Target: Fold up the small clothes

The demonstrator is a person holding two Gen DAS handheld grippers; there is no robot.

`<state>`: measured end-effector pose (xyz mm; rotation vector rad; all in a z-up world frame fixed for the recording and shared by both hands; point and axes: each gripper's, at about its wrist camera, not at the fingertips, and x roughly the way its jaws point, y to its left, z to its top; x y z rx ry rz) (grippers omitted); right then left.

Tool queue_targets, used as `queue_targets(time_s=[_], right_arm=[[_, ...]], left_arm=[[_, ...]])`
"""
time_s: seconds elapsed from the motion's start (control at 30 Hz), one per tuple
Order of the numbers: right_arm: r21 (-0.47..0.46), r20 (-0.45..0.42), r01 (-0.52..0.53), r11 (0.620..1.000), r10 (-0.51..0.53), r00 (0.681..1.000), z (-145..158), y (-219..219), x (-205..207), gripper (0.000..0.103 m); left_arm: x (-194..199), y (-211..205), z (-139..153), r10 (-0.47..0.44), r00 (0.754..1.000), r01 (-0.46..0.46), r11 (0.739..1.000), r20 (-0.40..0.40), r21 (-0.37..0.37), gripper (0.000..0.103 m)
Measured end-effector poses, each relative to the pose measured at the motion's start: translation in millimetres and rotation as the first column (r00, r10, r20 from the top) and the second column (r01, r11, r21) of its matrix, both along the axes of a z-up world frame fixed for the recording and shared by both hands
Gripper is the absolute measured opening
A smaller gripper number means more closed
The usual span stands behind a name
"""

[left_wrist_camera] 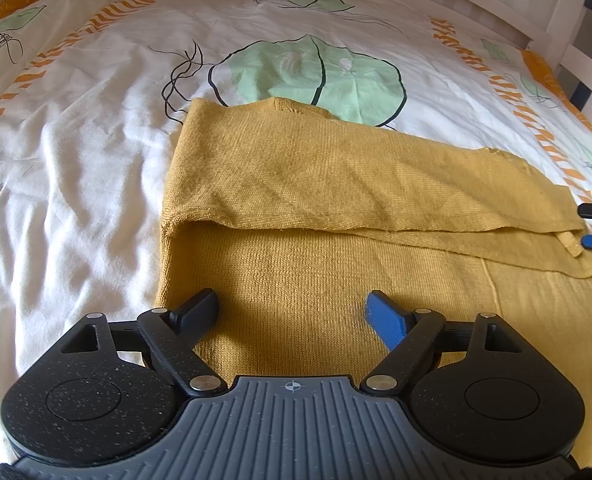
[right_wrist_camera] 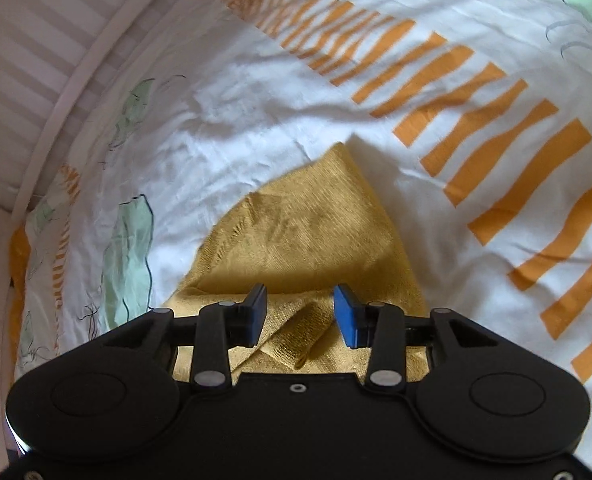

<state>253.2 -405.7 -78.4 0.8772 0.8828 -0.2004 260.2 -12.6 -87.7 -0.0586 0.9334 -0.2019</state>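
The left gripper [left_wrist_camera: 291, 312] had its jaws spread wide, empty, above the mustard-yellow knitted garment [left_wrist_camera: 336, 184]. The right gripper [right_wrist_camera: 300, 312] stood half open over a small rolled tab of the same cloth (whether it touched, I could not tell). The garment lay part-folded on the white leaf-printed bed cover [left_wrist_camera: 75, 152]. Judging by this, one fold was down; next, each gripper should pinch an edge.

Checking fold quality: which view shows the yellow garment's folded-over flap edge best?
Left wrist: the yellow knit garment lies nearly whole, flap edge running across it. Right wrist shows only one blurred corner, bunched between the open right tool.
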Motion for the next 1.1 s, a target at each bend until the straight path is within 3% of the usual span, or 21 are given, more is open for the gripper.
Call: queue_targets(time_s=[0.1,0.4,0.47,0.53,0.6,0.7,0.8,0.87,0.9,1.03,1.1], right_arm=[[0.035,-0.035,0.020,0.999,-0.019,0.999,-3,0,0,0.049],[0.064,-0.033,0.033,0.997,-0.031,0.999,2,2,4,0.044],[0.058,-0.041,0.034,0.998,-0.031,0.999,1,3,9,0.034],[0.061,-0.050,0.041,0.997,-0.038,0.998,-3,2,13,0.018],[0.053,-0.055,0.041,0.998,-0.039,0.998,-5,2,18,0.011],[-0.033,0.051,-0.034,0.999,0.036,0.998,19,14,24,0.010],[-0.207,0.242,-0.098,0.973,0.148,0.959,64,35,11,0.010],[-0.237,0.299,-0.111,0.965,0.181,0.937,71,43,-3,0.010],[-0.232,0.279,-0.120,0.965,0.184,0.943,65,44,-6,0.009],[-0.219,0.036,-0.135,0.966,0.146,0.989,14,36,-8,0.009],[-0.164,0.003,-0.099,0.982,0.101,0.995,-4,24,-16,0.009]], left_arm=[[0,0,0,0.001,1.000,-0.001,1.000,-0.001,-0.002,0.081],[0,0,0,0.000,1.000,0.000,1.000,-0.002,-0.002,0.081],[0,0,0,0.000,1.000,0.000,1.000,-0.002,-0.003,0.081],[0,0,0,0.000,1.000,0.000,1.000,-0.002,-0.003,0.081],[0,0,0,0.000,1.000,0.000,1.000,-0.002,-0.003,0.082],[0,0,0,-0.003,1.000,0.003,1.000,-0.001,-0.003,0.082],[0,0,0,-0.002,1.000,0.002,1.000,-0.002,-0.003,0.082],[0,-1,0,-0.002,1.000,0.002,1.000,-0.002,-0.001,0.082],[0,-1,0,-0.003,1.000,0.003,1.000,-0.001,0.000,0.082],[0,1,0,-0.007,1.000,0.007,1.000,-0.001,-0.005,0.082],[0,1,0,-0.006,1.000,0.006,1.000,-0.002,-0.007,0.082]])
